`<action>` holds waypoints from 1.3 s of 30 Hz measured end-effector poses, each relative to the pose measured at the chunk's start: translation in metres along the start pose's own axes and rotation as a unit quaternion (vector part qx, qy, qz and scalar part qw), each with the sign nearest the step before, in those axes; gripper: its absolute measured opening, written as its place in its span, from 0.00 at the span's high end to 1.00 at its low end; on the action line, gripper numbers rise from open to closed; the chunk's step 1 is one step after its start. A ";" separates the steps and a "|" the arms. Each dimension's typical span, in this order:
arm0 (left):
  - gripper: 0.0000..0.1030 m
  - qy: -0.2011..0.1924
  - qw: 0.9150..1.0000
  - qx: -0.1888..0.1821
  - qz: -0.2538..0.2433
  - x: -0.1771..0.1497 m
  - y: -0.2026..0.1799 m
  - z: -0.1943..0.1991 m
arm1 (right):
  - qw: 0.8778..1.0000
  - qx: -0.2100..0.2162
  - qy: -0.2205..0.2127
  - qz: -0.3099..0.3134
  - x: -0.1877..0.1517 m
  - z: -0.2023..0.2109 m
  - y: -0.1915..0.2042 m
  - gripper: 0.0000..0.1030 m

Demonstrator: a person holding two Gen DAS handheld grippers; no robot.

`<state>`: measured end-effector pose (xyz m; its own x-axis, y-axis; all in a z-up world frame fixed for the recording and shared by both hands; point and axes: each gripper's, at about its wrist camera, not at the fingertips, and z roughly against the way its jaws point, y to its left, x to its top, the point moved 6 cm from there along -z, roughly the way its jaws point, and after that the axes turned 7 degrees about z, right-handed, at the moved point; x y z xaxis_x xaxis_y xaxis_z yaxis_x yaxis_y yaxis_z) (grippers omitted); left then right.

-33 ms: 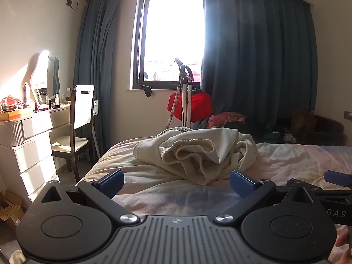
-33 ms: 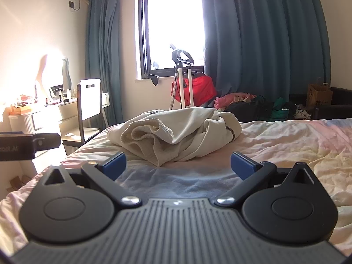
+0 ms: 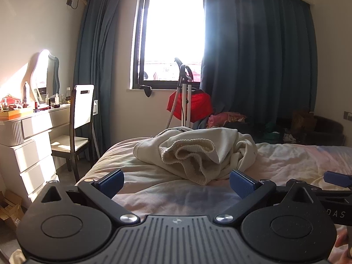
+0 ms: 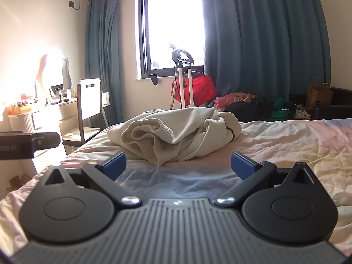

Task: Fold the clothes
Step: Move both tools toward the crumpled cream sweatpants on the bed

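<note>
We see the cream sweatshirt (image 3: 198, 151) lying crumpled in a heap on the bed (image 3: 297, 160), toward its far left part, unfolded and touched by neither tool. Our left gripper (image 3: 176, 182) and right gripper (image 4: 178, 165) both hover over the near sheet with blue fingers spread wide, released and empty. Beyond the bed stand a garment steamer (image 3: 183, 92), dark blue curtains (image 3: 253, 55) and, far left, a white chair (image 3: 82, 107).
</note>
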<state>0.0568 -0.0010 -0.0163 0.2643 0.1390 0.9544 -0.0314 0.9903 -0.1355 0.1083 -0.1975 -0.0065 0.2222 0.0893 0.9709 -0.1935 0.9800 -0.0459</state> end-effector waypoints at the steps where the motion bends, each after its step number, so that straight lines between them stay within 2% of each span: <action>1: 0.00 -0.003 1.000 -0.001 0.000 0.000 -0.001 0.001 | 1.000 0.001 0.000 -0.004 0.000 0.000 0.000 0.00; 6: 0.00 -0.015 1.000 -0.008 -0.001 -0.003 -0.005 0.005 | 0.999 0.007 -0.008 -0.033 0.001 0.005 -0.007 0.00; 12: 0.00 -0.013 1.000 -0.021 -0.006 -0.006 -0.007 0.017 | 1.000 -0.008 -0.013 -0.026 0.004 0.009 -0.006 0.00; 17: 0.00 -0.016 1.000 -0.006 -0.015 -0.008 -0.010 0.017 | 1.000 -0.019 -0.016 -0.012 0.005 0.012 -0.004 0.00; 22: 0.00 -0.016 1.000 -0.006 -0.026 -0.011 -0.014 0.014 | 0.999 -0.028 -0.018 -0.008 0.006 0.014 -0.003 0.00; 33: 0.00 0.006 1.000 -0.010 -0.027 -0.021 -0.017 0.003 | 0.999 -0.022 -0.020 -0.017 0.008 0.016 -0.007 0.00; 39: 0.00 0.012 1.000 -0.003 -0.027 -0.026 -0.016 -0.003 | 0.999 -0.032 -0.017 -0.013 0.008 0.015 -0.010 0.00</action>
<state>0.0529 -0.0207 -0.0401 0.2881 0.0860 0.9537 -0.0104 0.9962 -0.0867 0.0972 -0.2090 0.0051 0.1936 0.0590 0.9793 -0.1258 0.9914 -0.0348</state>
